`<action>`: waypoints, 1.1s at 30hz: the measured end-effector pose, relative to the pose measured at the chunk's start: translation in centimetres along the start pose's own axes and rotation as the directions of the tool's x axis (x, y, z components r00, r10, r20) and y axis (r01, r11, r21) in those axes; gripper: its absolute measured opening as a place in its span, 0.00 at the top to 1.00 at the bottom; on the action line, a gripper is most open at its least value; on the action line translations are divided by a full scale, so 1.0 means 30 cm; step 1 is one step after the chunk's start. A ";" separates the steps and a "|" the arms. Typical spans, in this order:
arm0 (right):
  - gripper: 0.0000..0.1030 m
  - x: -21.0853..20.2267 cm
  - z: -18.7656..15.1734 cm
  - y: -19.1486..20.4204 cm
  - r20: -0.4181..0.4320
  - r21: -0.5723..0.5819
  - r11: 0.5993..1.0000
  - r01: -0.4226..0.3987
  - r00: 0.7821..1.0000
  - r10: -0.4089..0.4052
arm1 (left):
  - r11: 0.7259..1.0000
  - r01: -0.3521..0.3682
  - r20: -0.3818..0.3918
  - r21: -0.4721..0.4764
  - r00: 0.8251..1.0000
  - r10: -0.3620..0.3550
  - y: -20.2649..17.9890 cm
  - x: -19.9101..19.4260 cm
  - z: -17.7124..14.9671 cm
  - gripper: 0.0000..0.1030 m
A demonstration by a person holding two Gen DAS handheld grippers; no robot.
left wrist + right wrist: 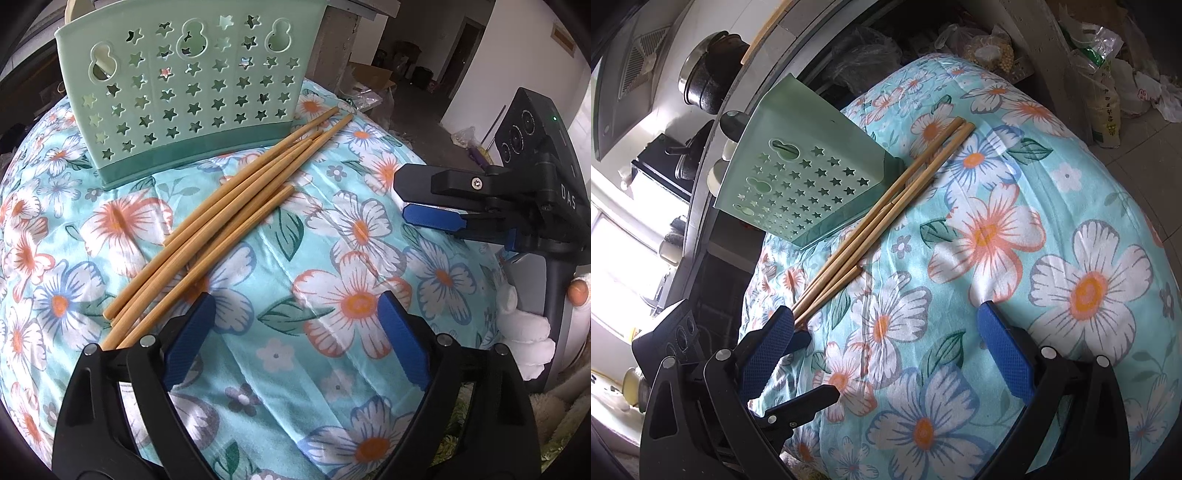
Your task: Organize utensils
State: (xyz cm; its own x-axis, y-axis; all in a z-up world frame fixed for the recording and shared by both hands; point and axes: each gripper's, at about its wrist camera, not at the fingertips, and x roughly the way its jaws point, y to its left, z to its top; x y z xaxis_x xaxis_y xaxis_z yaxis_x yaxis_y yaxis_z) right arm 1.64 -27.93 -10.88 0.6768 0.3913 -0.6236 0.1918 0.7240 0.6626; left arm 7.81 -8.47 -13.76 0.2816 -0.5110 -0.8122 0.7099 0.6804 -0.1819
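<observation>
Several wooden chopsticks lie in a loose bundle on the floral quilt, running from beside my left gripper up to the green utensil holder, which has star cut-outs and stands upright at the far side. My left gripper is open and empty; the chopstick ends lie just left of its left finger. In the right wrist view the chopsticks run along the holder. My right gripper is open and empty over the quilt. It also shows at the right of the left wrist view.
A cream utensil shows inside the holder's left compartment. The left gripper appears at lower left in the right wrist view. A pot and kitchen counter lie beyond the quilt. Bags sit on the floor to the right.
</observation>
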 end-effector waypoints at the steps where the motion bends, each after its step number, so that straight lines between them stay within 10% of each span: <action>1: 0.06 -0.001 0.000 0.000 0.000 0.000 1.000 0.000 1.000 0.000 | 1.000 0.002 0.001 0.001 1.000 -0.002 0.000 0.000 0.000 0.15; 33: 0.06 -0.003 0.000 0.001 0.000 -0.001 1.000 0.000 1.000 0.000 | 1.000 0.016 0.009 0.003 1.000 -0.016 0.001 0.001 -0.002 0.10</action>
State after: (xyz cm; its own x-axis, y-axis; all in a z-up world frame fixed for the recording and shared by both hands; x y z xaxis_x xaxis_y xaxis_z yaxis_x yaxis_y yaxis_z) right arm 1.58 -27.94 -10.81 0.6765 0.3918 -0.6236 0.1908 0.7246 0.6622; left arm 7.82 -8.42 -13.82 0.2761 -0.5263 -0.8043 0.7161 0.6708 -0.1931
